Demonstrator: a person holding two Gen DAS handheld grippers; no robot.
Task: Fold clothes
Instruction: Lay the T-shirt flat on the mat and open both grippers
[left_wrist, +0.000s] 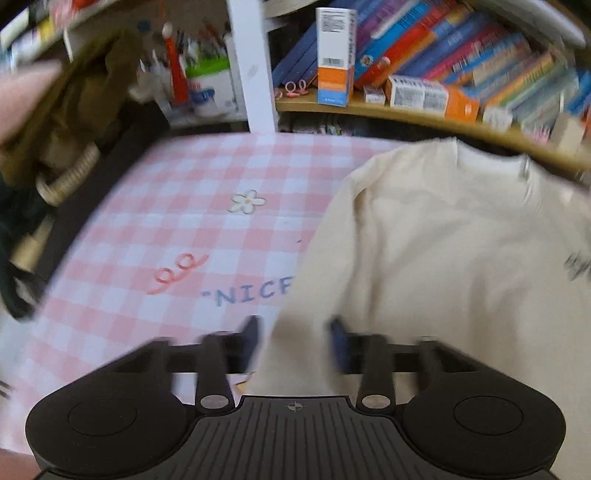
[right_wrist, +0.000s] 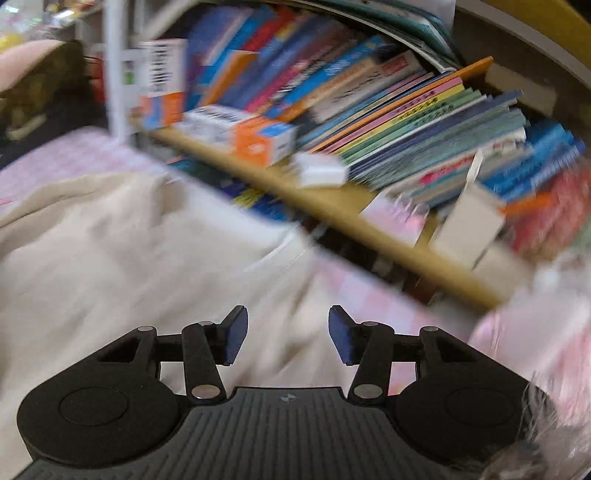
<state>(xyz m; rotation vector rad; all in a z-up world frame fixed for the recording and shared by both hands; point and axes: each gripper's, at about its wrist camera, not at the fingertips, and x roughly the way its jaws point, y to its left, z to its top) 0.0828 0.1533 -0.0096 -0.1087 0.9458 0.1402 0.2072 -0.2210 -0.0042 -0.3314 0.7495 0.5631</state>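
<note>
A cream long-sleeved garment (left_wrist: 443, 258) lies spread on the pink checked tablecloth (left_wrist: 166, 221), its collar toward the bookshelf. In the left wrist view my left gripper (left_wrist: 295, 339) hangs over the garment's left edge. Its blue pads (left_wrist: 338, 343) stand apart, with the cloth's edge lying between them and no visible pinch. The picture is blurred. In the right wrist view the same garment (right_wrist: 129, 258) fills the left and middle. My right gripper (right_wrist: 288, 332) stands open above its right part, with nothing between the pads.
A wooden shelf (left_wrist: 406, 114) of leaning books and small boxes runs along the table's far edge, with a white post (left_wrist: 255, 74) beside it. Brown clutter and a basket (left_wrist: 66, 173) sit at the left edge. A pink looped band (left_wrist: 177, 273) lies on the cloth.
</note>
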